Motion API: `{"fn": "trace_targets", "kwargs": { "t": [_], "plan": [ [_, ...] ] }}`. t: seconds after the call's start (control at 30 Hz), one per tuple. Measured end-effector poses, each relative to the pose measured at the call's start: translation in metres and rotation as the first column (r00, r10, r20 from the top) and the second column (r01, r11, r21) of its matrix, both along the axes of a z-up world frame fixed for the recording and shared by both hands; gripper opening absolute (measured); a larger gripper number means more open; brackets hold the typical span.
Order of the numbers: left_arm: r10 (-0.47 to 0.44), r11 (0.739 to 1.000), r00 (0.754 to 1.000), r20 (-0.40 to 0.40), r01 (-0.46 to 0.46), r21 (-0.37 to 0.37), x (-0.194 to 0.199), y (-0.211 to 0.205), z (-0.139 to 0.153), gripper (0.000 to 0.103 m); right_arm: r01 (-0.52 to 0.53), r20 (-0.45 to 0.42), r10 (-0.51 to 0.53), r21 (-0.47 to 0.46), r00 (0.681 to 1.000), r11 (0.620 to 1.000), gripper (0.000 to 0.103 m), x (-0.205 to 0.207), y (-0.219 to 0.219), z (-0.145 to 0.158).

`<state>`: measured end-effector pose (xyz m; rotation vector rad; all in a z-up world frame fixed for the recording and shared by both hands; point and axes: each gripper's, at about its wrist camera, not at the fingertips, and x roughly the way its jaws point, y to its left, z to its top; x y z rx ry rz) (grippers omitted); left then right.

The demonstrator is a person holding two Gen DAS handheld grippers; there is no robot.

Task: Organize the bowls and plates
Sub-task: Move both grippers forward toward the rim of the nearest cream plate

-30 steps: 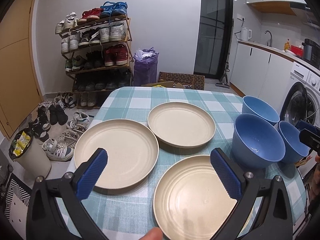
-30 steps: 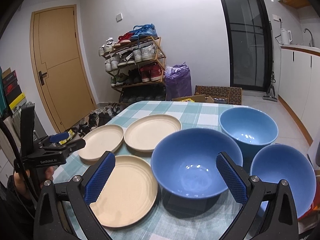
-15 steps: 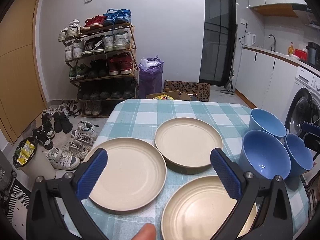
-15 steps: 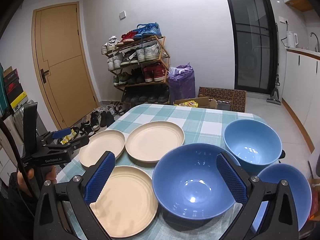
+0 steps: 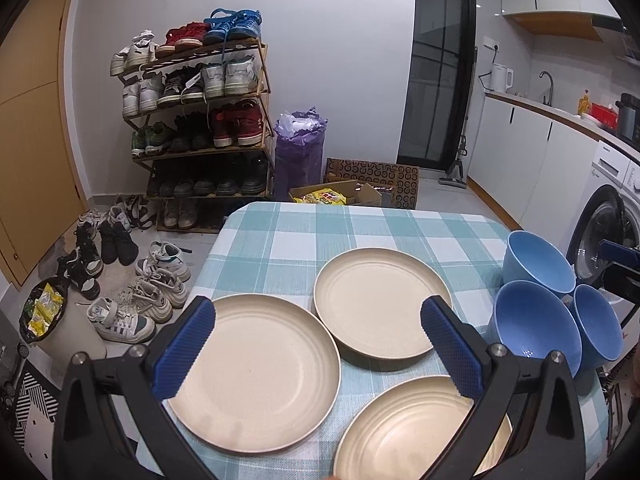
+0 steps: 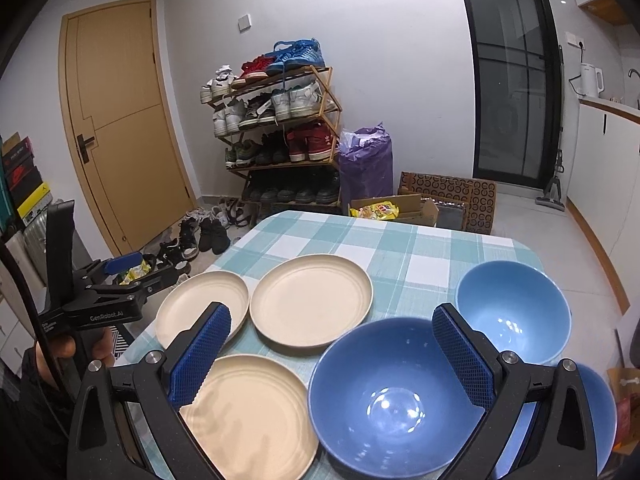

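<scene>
Left wrist: left gripper spread, empty, above plates. Right gripper likewise; bowl at 4 o'clock overhanging edge, liable to tip.

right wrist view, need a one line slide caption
Open right gripper above three cream plates and three blue bowls on a checked tablecloth.

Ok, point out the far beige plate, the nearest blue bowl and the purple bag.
far beige plate (image 6: 310,306), right wrist view, on its flat centre.
nearest blue bowl (image 6: 394,400), right wrist view, on its inner bottom.
purple bag (image 5: 298,156), left wrist view, on its front side.
</scene>
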<state>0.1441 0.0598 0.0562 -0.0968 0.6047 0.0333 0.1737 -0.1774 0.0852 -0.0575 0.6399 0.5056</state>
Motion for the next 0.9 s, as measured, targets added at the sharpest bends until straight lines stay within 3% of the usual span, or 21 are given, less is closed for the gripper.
{"fn": "trace_targets", "kwargs": {
  "t": [0.6, 0.9],
  "plan": [
    [-0.033, 0.999, 0.999, -0.022, 0.034, 0.017, 0.046, 0.002, 0.011, 0.103, -0.021, -0.051, 0.021, -0.002, 0.998, 1.000, 0.103, 0.053, 0.019, 0.023],
    [-0.051, 0.998, 0.997, -0.058, 0.052, 0.020, 0.071, 0.002, 0.003, 0.103, -0.027, -0.104, 0.024, -0.026, 0.994, 0.999, 0.103, 0.085, 0.030, 0.020]
  ]
}}
